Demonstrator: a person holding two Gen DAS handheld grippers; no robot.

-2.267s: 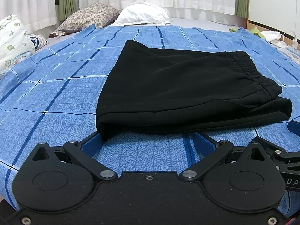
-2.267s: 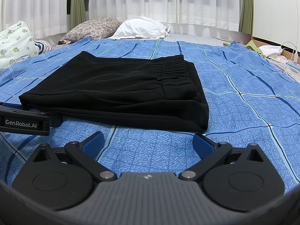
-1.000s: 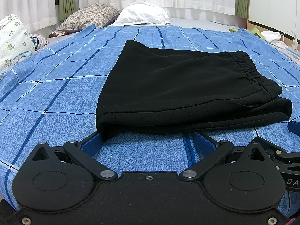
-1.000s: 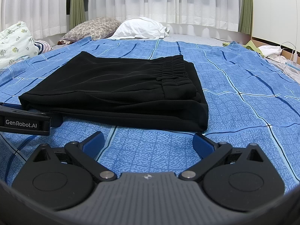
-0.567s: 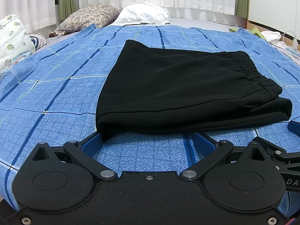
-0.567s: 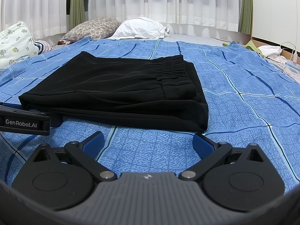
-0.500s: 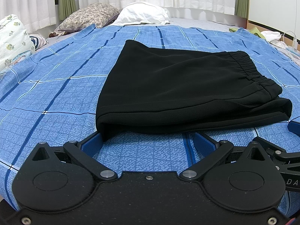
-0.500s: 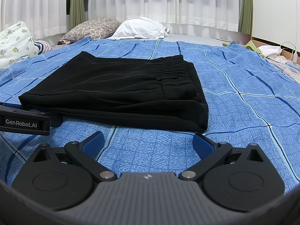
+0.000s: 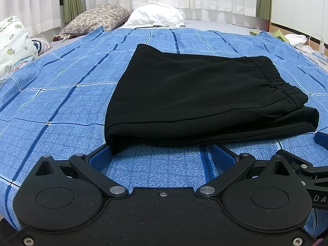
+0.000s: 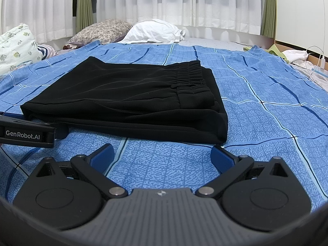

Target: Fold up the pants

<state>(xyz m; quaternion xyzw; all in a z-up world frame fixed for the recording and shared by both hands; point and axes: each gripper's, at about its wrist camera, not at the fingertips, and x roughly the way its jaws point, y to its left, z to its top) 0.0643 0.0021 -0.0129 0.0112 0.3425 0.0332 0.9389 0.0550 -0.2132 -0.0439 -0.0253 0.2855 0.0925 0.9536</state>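
Observation:
Black pants (image 9: 201,98) lie folded into a flat rectangle on the blue checked bedspread (image 9: 61,102), the elastic waistband on the right side. My left gripper (image 9: 162,155) rests open just in front of the near left corner of the pants, its left blue pad touching the fabric's edge. In the right wrist view the same pants (image 10: 131,100) lie ahead. My right gripper (image 10: 162,153) stands open before their near right corner, holding nothing. The left gripper's body (image 10: 26,134) shows at the left edge there.
A floral pillow (image 9: 96,18) and a white pillow (image 9: 157,14) lie at the head of the bed under white curtains. A flowered bundle (image 9: 12,41) sits at the left. Clothes and a charger cable (image 10: 307,59) lie at the right edge.

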